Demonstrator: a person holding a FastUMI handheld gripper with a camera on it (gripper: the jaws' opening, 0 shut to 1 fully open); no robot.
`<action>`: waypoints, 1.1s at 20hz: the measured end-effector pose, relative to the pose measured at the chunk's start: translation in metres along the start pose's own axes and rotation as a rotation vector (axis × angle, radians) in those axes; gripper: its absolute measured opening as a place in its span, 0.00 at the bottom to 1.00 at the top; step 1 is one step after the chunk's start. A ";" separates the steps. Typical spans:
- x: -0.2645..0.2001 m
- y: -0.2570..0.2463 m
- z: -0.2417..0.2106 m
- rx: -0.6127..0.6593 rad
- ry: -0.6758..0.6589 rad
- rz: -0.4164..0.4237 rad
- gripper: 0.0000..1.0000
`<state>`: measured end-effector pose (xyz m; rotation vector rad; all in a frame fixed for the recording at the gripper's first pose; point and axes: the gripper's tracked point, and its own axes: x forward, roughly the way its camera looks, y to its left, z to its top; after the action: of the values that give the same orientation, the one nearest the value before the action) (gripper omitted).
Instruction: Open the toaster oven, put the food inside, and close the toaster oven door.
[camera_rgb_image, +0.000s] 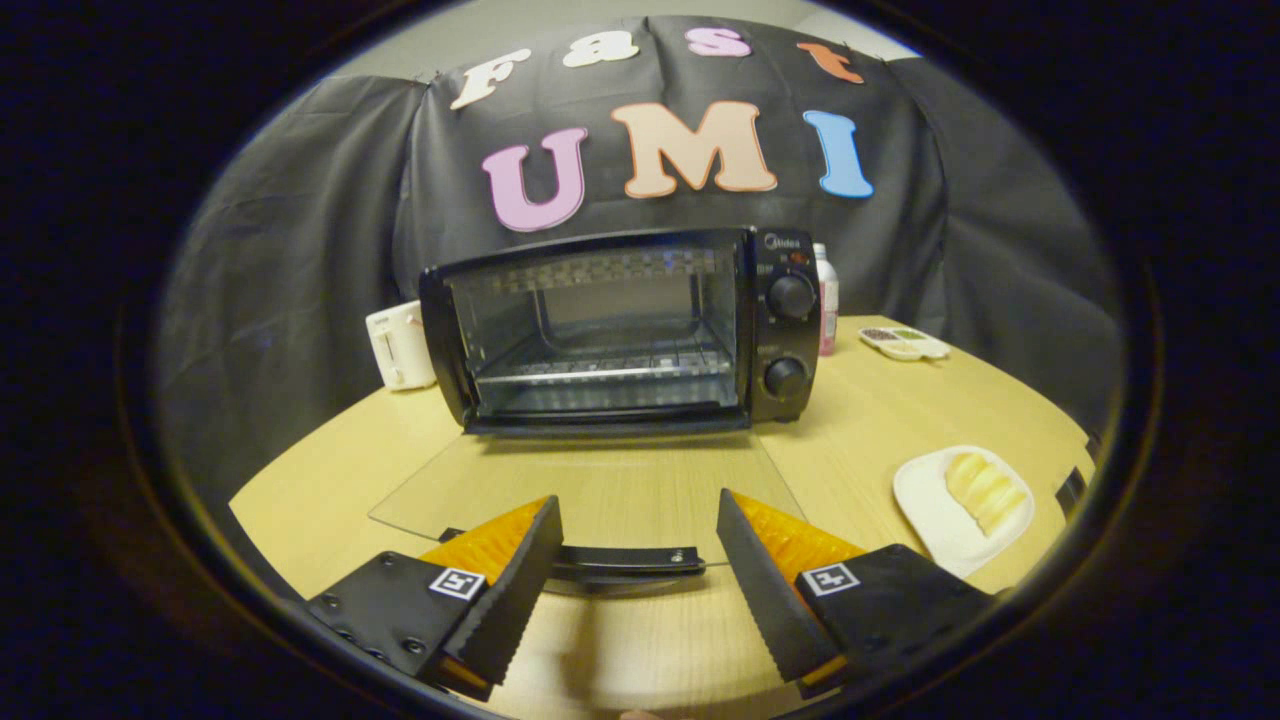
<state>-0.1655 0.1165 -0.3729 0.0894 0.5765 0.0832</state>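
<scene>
Gripper (638, 560) spread wide, empty, straddling door handle (625, 558). Toaster oven (620, 330) at 12 o'clock, glass door (590, 490) down flat. Food (985, 490) (on white plate (925, 510)) at 2 o'clock.

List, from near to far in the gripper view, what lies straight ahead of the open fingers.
Gripper, fingers apart → door handle between them → lowered glass door → toaster oven with its cavity open → black cloth wall.
</scene>
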 end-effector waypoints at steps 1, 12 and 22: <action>-0.001 0.000 0.001 -0.003 -0.020 -0.004 0.99; -0.012 -0.047 0.027 0.047 -0.081 -0.008 0.98; -0.032 -0.243 0.034 -0.003 -0.051 -0.409 0.97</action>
<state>-0.1605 -0.1302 -0.3533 -0.0305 0.5335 -0.3144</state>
